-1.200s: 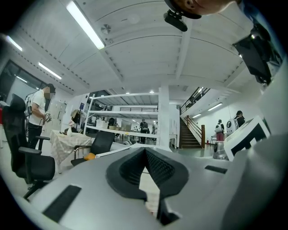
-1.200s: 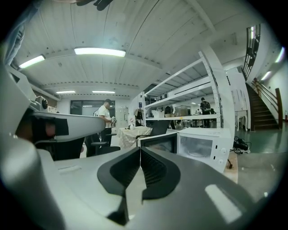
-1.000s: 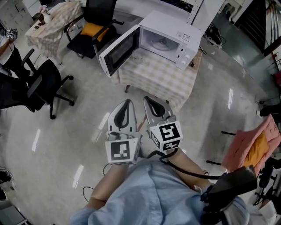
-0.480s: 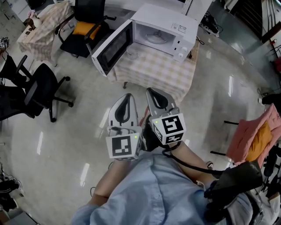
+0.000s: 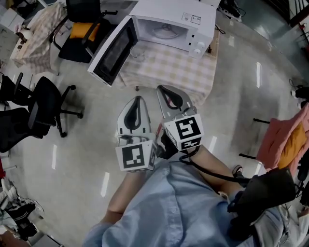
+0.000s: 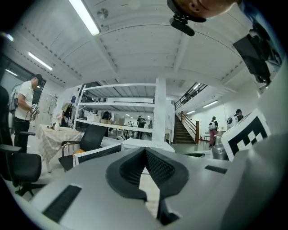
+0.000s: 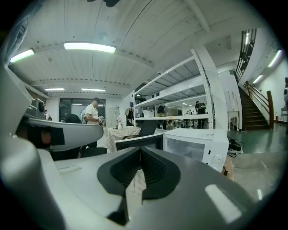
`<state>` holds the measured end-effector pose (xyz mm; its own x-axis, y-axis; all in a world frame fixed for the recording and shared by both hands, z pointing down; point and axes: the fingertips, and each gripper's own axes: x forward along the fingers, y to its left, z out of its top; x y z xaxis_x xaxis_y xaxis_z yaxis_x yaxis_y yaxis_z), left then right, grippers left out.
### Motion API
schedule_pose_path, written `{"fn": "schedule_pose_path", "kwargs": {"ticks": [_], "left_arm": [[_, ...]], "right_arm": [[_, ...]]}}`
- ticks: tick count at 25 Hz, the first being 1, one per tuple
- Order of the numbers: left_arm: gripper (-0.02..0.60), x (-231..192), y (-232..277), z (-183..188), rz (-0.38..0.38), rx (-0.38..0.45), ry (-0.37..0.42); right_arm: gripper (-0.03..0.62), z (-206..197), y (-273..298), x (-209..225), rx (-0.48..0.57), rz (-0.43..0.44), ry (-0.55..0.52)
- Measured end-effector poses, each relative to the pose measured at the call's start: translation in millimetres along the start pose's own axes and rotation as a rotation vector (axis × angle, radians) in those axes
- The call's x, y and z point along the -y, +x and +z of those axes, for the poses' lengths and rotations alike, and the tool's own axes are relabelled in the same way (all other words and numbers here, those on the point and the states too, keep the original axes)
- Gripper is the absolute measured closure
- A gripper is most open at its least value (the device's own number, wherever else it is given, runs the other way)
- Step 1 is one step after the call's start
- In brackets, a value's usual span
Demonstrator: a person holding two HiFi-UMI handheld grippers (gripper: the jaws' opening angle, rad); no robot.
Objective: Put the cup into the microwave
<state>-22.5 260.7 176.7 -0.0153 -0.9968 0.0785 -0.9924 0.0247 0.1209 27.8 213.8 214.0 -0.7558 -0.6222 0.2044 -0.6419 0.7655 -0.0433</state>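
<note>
glossy white microwave [image 5: 166, 8], checked cloth table cover [image 5: 179, 72], shiny polished floor [image 5: 72, 154], matt cloth shirt [image 5: 169, 207]

We see a white microwave [image 5: 193, 19] upright at the far side of a checked-cloth table [image 5: 178, 72]. Its door [image 5: 110, 50] is swung wide open to the left, the cavity faces us, and a glass turntable [image 5: 165, 33] lies inside. A clear cup [image 5: 136, 52] stands on the table just in front of the cavity, near the door hinge. It's faint, so we can't tell more.
</note>
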Motion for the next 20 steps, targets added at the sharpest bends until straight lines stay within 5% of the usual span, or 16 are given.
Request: {"fn": "schedule_pose_path", "kwargs": {"ticks": [20], "left_arm": [[0.575, 13, 154, 10, -0.024, -0.057, 0.073]], "right_arm": [[0.586, 22, 93, 117, 0.024, 0.022, 0.082]]}}
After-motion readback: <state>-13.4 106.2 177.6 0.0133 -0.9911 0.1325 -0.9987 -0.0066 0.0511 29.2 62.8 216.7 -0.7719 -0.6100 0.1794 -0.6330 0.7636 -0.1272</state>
